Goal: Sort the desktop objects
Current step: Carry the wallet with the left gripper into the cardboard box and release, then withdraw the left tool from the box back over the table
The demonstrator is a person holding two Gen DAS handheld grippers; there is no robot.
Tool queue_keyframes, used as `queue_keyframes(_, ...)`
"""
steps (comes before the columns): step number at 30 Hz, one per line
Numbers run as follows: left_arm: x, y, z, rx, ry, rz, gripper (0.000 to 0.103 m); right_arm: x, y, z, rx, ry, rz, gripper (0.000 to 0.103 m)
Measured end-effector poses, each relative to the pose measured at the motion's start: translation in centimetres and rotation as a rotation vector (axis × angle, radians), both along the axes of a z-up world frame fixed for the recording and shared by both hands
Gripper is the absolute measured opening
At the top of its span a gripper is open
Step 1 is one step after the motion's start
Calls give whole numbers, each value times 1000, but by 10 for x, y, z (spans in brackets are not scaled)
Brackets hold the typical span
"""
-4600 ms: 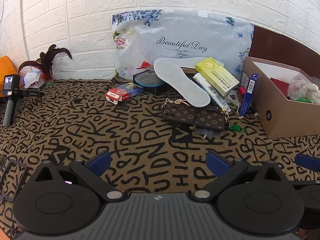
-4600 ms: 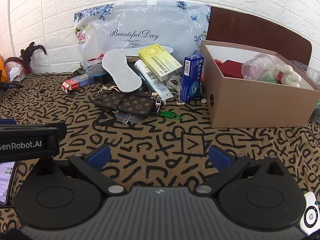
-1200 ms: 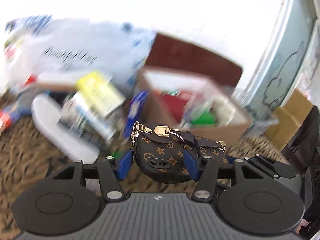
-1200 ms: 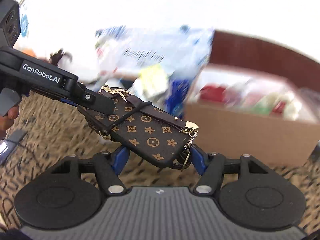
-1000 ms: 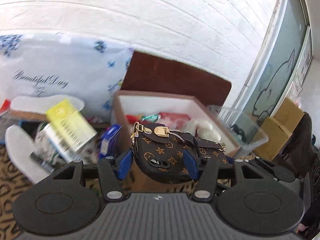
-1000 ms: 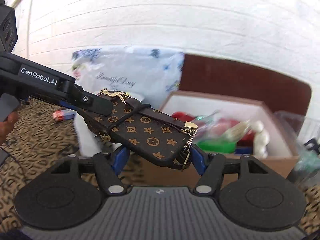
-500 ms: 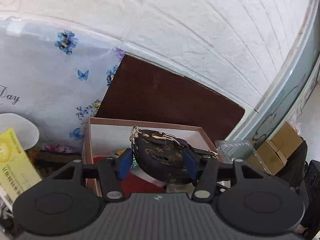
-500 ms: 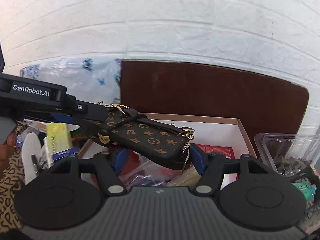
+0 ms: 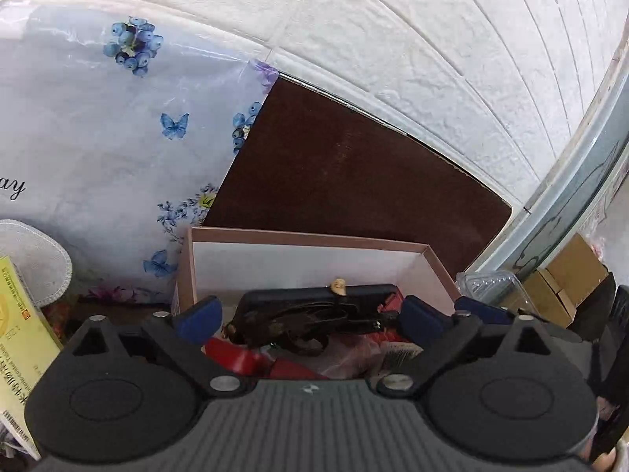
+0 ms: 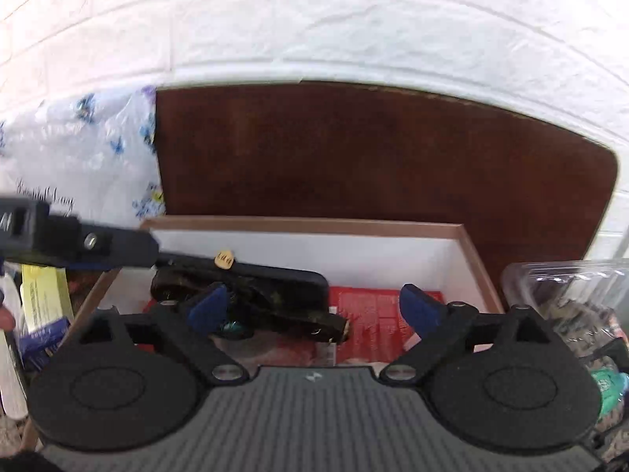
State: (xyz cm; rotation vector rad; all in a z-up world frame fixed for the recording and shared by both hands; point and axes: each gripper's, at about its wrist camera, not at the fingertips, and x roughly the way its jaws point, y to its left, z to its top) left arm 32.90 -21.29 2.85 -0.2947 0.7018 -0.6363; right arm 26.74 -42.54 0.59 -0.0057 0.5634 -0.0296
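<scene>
White brick wall behind; both grippers' fingers, left [image 9: 310, 314] and right [image 10: 314, 306], just spread apart, dropping the patterned case [image 10: 251, 295] into the box [image 10: 471, 251]. One item sorted.

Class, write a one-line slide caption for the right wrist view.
Open right gripper above the cardboard box, the brown monogram phone case lying inside.

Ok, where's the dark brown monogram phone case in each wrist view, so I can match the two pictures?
Left wrist: the dark brown monogram phone case lies low centre, between the open fingers of the left hand-held gripper, inside the pink-rimmed cardboard box.
Right wrist: the case sits left of centre, tilted, in the same box.
Shared landmark: the dark brown board behind the box.
</scene>
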Motion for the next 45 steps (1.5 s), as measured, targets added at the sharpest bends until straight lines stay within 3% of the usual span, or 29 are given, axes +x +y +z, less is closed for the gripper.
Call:
queue_keyframes(5,-16,4,5,39,-5,21,101,-14,2,6,58,9,-16,95)
queue_keyframes(17,-103,30,25,189,-178,44,101,-81,43,23,37,-5,-13,95)
queue_keyframes(23,-145,62,23,213,-150,103,101,-120,74,27,34,-6,-2,95)
queue_keyframes(30,-194,103,16,269,-207,176,101,-166,123,24,2,-32,21,96)
queue_keyframes(45,-244,163,-26,331,-134,283,101,-219,201,-20,73,-9,90,96)
